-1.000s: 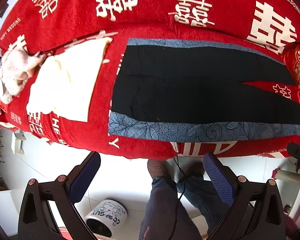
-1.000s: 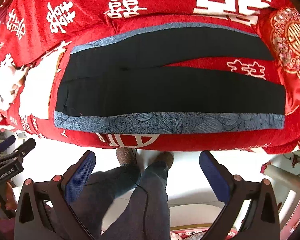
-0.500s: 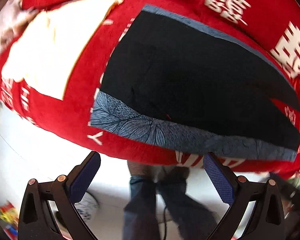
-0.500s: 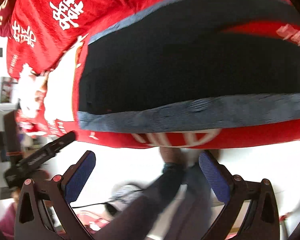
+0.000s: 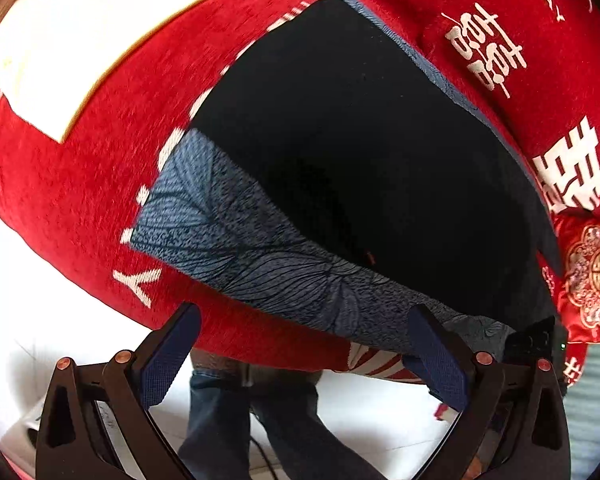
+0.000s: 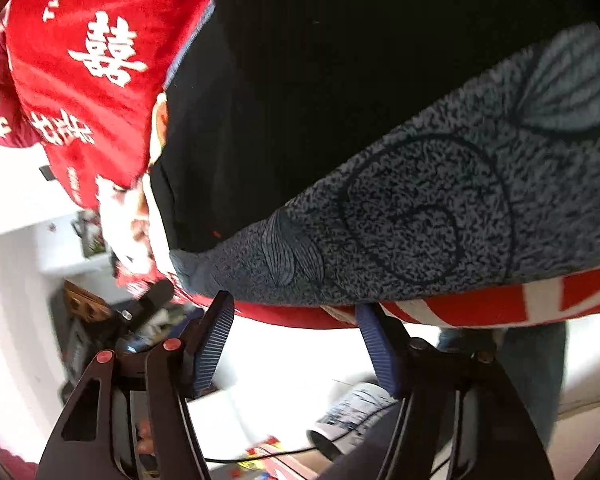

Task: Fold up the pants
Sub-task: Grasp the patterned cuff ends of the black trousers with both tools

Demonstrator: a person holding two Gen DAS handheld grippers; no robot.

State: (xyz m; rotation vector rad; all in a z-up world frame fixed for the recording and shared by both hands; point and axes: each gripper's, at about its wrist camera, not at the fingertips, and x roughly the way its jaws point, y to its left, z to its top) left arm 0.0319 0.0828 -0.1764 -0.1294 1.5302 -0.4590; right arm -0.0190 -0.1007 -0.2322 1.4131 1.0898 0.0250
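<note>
With the pants [image 5: 360,152] flat on the red sofa cover [image 5: 72,200], your left tool [image 5: 304,344] wide open and right tool [image 6: 296,320] closing on nothing, you risk pinching cover with hem.

The red plush cover [image 5: 80,184] bears white double-happiness characters "囍", a partial "GDAY" near its upper right edge and a lone "Y". In the right wrist view the cover shows "THE B".
</note>
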